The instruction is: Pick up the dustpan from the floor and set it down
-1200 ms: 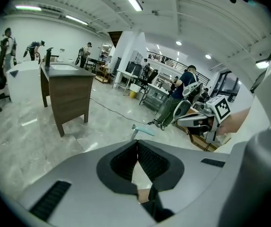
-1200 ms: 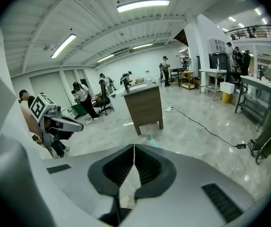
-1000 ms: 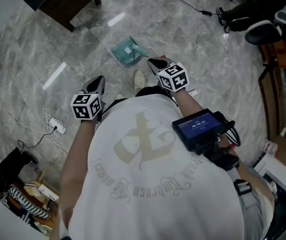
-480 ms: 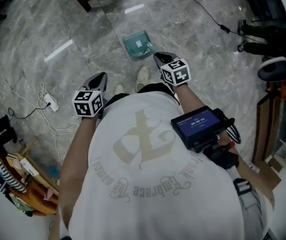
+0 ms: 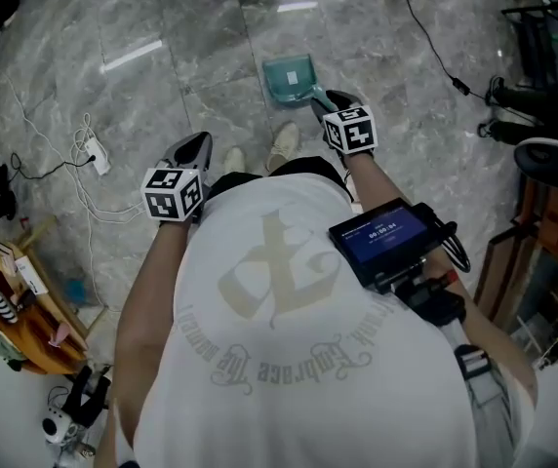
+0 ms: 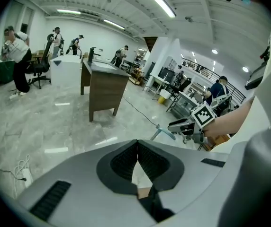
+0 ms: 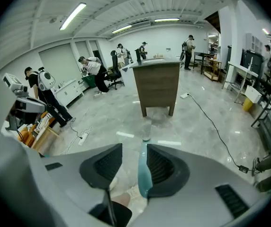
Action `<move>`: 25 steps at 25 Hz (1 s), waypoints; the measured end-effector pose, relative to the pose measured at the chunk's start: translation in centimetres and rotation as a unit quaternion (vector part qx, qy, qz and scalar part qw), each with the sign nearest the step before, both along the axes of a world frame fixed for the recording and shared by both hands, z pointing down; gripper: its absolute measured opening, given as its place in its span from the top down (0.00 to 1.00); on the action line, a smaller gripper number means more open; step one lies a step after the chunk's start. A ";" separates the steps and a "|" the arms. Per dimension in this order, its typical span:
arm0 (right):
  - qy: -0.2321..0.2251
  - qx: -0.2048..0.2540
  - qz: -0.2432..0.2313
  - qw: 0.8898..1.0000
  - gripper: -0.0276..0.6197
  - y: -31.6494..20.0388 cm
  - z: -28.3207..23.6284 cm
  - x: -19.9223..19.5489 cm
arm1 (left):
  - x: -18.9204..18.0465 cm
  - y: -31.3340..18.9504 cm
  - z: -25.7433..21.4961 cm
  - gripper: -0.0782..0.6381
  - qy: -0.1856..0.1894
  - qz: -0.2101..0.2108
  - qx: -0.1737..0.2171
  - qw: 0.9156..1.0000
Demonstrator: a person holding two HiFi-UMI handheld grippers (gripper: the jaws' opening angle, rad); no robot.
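- Dustpan (image 5: 290,74): teal, out on the grey marble floor (image 5: 162,96), just ahead of the person's pale shoes (image 5: 282,142). The pan is the far end and the handle runs back toward the person.
- Whether the pan actually touches the tiles cannot be read from any view.
- Right hand-held gripper (image 7: 134,150): jaws stand apart and have just been opening. The dustpan's teal handle (image 7: 143,174) stands upright in the gap.
- The handle lies against the pad on the right of that view. A clear gap remains to the other pad, so there is no squeeze on it.
- In the head view this gripper reaches down and forward, its marker cube (image 5: 349,130) just behind the handle's near end.
- Left hand-held gripper (image 6: 137,148): closed, with the dark ribbed pads meeting along a line at their tips and nothing between them.
- It is held out to the left of the body, well apart from the dustpan, with its marker cube (image 5: 172,193) facing up.
- The left gripper view catches the right hand-held gripper from the side, with the pale teal pan at its tip, low over the floor.
- Person: white T-shirt, with a small lit screen (image 5: 384,239) mounted at the right shoulder.
- Floor clutter: a white power strip (image 5: 95,151) with a loose cord to the left, and a black cable (image 5: 420,32) trailing across the tiles to the right of the dustpan.
- Room: a brown wooden desk (image 7: 157,86) stands beyond the dustpan, with several people further back near the white walls.
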State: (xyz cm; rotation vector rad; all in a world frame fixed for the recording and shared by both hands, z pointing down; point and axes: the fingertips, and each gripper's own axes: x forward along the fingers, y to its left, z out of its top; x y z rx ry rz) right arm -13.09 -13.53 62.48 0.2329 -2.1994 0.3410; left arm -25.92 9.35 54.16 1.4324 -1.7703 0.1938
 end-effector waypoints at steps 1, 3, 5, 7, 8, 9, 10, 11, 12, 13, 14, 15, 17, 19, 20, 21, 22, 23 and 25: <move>0.008 0.000 -0.006 1.000 0.69 -0.4 0.5 -0.4 | -0.3 0.0 0.2 0.87 0.003 -0.008 -0.004 1.000; 0.023 -0.005 -0.021 1.000 0.68 -1.7 2.7 -1.6 | -1.1 -0.3 1.5 0.87 0.009 -0.028 -0.017 0.999; 0.035 -0.010 -0.033 0.999 0.67 -3.2 5.0 -2.7 | -1.9 -1.0 3.1 0.87 0.013 -0.045 -0.028 0.999; 0.044 -0.011 -0.040 0.998 0.66 -4.2 6.5 -3.4 | -2.6 -1.6 4.0 0.87 0.013 -0.054 -0.031 0.998; 0.049 -0.012 -0.043 0.998 0.66 -4.4 7.3 -3.7 | -2.9 -1.7 4.4 0.87 0.013 -0.056 -0.031 0.998; 0.054 -0.014 -0.046 0.997 0.66 -4.4 8.2 -4.0 | -3.2 -1.8 4.9 0.87 0.013 -0.058 -0.032 0.998; 0.060 -0.017 -0.049 0.997 0.65 -4.3 9.3 -4.4 | -3.6 -1.7 5.5 0.87 0.014 -0.061 -0.033 0.998; 0.066 -0.021 -0.051 0.996 0.65 -4.0 10.3 -4.8 | -3.9 -1.4 6.0 0.87 0.014 -0.064 -0.035 0.997; 0.071 -0.025 -0.053 0.996 0.65 -3.8 11.2 -5.1 | -4.1 -1.1 6.4 0.87 0.014 -0.068 -0.038 0.997; 0.075 -0.030 -0.053 0.995 0.65 -3.7 11.8 -5.4 | -4.2 -0.9 6.5 0.87 0.014 -0.073 -0.040 0.996; 0.078 -0.034 -0.050 0.995 0.65 -3.7 12.3 -5.4 | -4.3 -0.6 6.6 0.87 0.015 -0.078 -0.042 0.996; 0.081 -0.037 -0.044 0.995 0.65 -3.9 12.6 -5.4 | -4.2 -0.4 6.5 0.87 0.015 -0.082 -0.045 0.996; 0.088 -0.043 -0.034 0.995 0.64 -4.2 12.9 -5.0 | -4.0 0.0 6.2 0.87 0.014 -0.091 -0.049 0.995; 0.096 -0.045 -0.031 0.994 0.64 -4.4 13.1 -4.8 | -3.9 0.6 5.6 0.87 0.012 -0.102 -0.052 0.993; 0.099 -0.045 -0.033 0.994 0.64 -4.4 13.3 -4.7 | -3.9 0.8 5.3 0.87 0.010 -0.107 -0.053 0.993; 0.102 -0.044 -0.037 0.993 0.64 -4.5 13.5 -4.6 | -3.8 1.0 5.1 0.87 0.009 -0.112 -0.053 0.992; 0.106 -0.044 -0.041 0.993 0.64 -4.6 13.8 -4.6 | -3.7 1.1 4.9 0.87 0.007 -0.116 -0.054 0.992; 0.109 -0.043 -0.044 0.992 0.64 -4.7 13.9 -4.5 | -3.6 1.2 4.8 0.87 0.006 -0.121 -0.055 0.991; 0.117 -0.041 -0.050 0.991 0.64 -4.8 14.1 -4.5 | -3.4 1.6 4.4 0.87 0.004 -0.130 -0.056 0.990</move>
